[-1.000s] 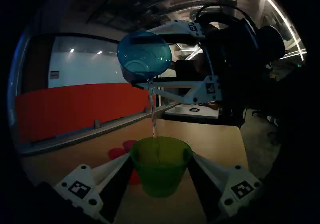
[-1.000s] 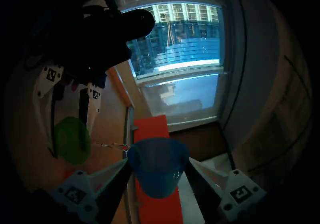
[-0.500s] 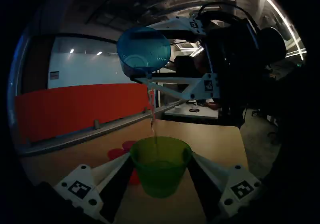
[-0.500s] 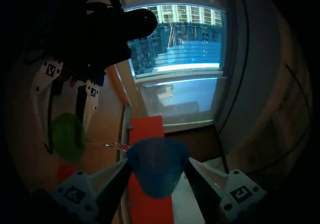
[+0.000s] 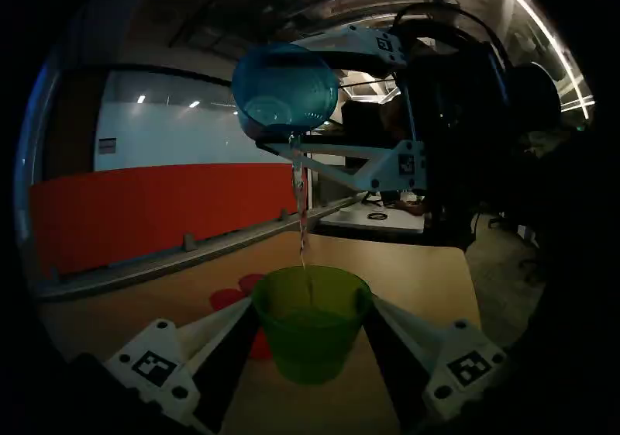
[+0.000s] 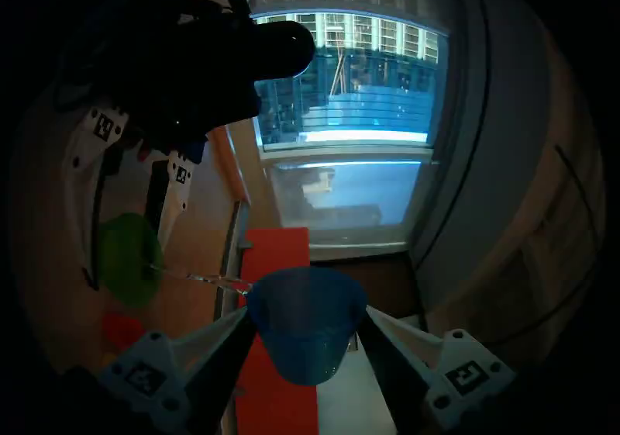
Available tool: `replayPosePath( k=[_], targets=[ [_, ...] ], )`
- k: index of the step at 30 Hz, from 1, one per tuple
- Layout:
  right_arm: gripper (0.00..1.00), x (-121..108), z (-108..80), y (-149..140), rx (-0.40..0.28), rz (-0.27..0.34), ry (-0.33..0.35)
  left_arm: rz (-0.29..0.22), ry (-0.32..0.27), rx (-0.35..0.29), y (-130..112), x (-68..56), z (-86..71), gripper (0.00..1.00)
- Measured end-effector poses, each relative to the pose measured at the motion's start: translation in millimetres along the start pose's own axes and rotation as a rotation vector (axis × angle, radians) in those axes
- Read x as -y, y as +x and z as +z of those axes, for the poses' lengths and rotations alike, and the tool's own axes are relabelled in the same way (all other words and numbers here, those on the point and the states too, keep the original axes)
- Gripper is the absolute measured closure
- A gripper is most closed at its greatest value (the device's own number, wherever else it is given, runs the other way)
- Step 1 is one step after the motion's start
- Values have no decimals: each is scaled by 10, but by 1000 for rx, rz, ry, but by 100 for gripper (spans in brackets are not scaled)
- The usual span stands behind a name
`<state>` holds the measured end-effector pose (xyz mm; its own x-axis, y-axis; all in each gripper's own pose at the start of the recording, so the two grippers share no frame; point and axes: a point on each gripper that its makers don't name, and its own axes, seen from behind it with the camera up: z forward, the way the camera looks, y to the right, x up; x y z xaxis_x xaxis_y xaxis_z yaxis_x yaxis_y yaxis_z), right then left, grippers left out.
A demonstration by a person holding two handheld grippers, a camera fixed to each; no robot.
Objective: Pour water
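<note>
My left gripper (image 5: 311, 317) pinches the green cup (image 5: 311, 338) between its two fingers, one on each side of the wall, and holds it upright above the wooden table (image 5: 411, 268). The bottom of the cup is cut off from me by its own wall, and I cannot say how much water is inside; the green plastic is only a little darker in the lower part.

In the right gripper view, my right gripper (image 6: 306, 319) squeezes the blue cup (image 6: 306, 334) in the same way, both fingers pressed on it. In the left gripper view this cup hangs higher than the green one and is tipped, with its mouth turned toward the camera. A thin stream of water (image 5: 300, 202) falls from its lower rim into the green cup. In the right gripper view the stream is only a faint line and hard to follow.

Behind the green cup, some red round things (image 5: 231, 295) lie on the table; my left finger covers part of them, so I cannot tell what they are. The body (image 5: 465, 101) behind the right gripper is too dark to make out.
</note>
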<state>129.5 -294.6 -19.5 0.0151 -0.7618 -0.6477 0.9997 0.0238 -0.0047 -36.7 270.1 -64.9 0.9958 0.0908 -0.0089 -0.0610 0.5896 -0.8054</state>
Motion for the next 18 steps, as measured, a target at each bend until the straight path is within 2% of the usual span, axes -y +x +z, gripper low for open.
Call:
replayPosePath(
  k=[18],
  targets=[
    [12,-89,-53,124,-9,-84,-26,-3,3,-12,52,-21,24,15]
  ],
)
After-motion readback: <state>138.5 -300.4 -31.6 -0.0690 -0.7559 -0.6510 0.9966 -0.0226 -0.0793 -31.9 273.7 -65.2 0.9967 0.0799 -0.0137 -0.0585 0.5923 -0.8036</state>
